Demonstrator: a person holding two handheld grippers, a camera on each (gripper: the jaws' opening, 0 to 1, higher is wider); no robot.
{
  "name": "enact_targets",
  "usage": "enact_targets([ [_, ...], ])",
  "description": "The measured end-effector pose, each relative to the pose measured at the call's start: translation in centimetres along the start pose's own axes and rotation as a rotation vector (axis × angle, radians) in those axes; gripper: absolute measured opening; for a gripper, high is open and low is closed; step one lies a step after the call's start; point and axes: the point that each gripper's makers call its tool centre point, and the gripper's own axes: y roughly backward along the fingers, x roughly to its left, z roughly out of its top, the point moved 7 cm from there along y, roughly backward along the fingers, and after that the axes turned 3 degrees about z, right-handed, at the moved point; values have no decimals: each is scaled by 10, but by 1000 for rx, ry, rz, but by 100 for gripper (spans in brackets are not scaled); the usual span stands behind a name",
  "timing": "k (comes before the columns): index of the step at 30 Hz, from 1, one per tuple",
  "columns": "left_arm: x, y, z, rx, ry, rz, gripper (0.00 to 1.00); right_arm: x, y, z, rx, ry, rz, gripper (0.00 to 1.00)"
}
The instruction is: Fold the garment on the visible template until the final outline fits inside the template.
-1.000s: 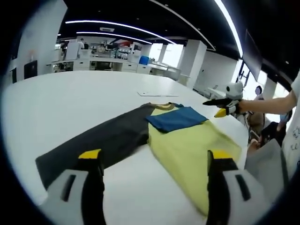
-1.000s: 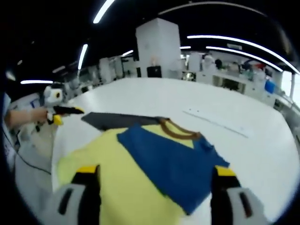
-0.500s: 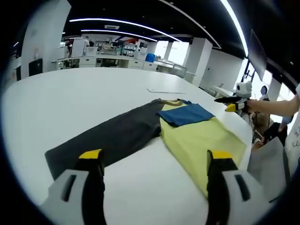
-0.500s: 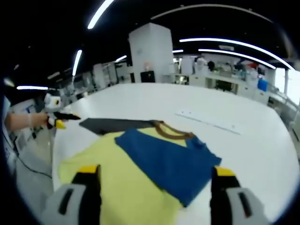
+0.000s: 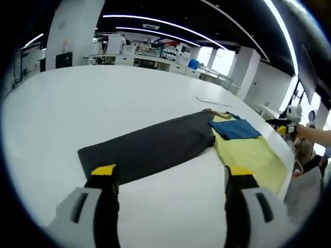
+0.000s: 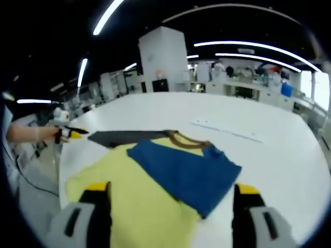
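A broad white table with a rounded edge carries a garment spread flat: a yellow cloth body with a brown neckband, a blue sleeve folded in over the yellow, and a long dark grey cloth panel stretched out to one side. In the left gripper view the grey panel lies nearest, running across the table, with the yellow part and the blue fold beyond it towards the table edge. The left gripper, black with yellow tips, hangs above bare tabletop just short of the grey panel, its jaws wide apart with nothing between them. The right gripper hangs over the yellow and blue cloth, jaws likewise spread and holding nothing; whether its tips touch the cloth cannot be told. Each gripper shows small in the other's view, held in a person's hand off the table edge. A thin pale strip lies flat on the table beyond the neckband. The room is a large open hall with a dark ceiling, long curved light strips, a white square column, and rows of white benches with equipment along the far side.
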Motion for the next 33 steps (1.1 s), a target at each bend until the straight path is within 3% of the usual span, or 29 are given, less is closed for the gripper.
enact_targets([
  [6, 27, -2, -7, 16, 54, 157, 74, -1, 9, -5, -12, -18, -8, 98],
  [11, 45, -8, -9, 19, 108, 231, 67, 2, 18, -11, -16, -34, -10, 98],
  [14, 54, -8, -16, 72, 110, 281, 63, 2, 26, -13, -27, -48, -17, 97],
  [20, 56, -6, -17, 80, 144, 319, 53, -1, 42, -19, -38, -67, -35, 95],
  [25, 62, -4, -16, 115, 135, 387, 31, -2, 52, -27, -49, -101, -53, 94],
  [28, 64, -3, -17, 131, 76, 404, 14, -3, 54, -33, -47, -115, -60, 94],
  [33, 63, -2, -16, 132, 78, 408, 9, 1, 55, -40, -40, -130, -66, 93],
])
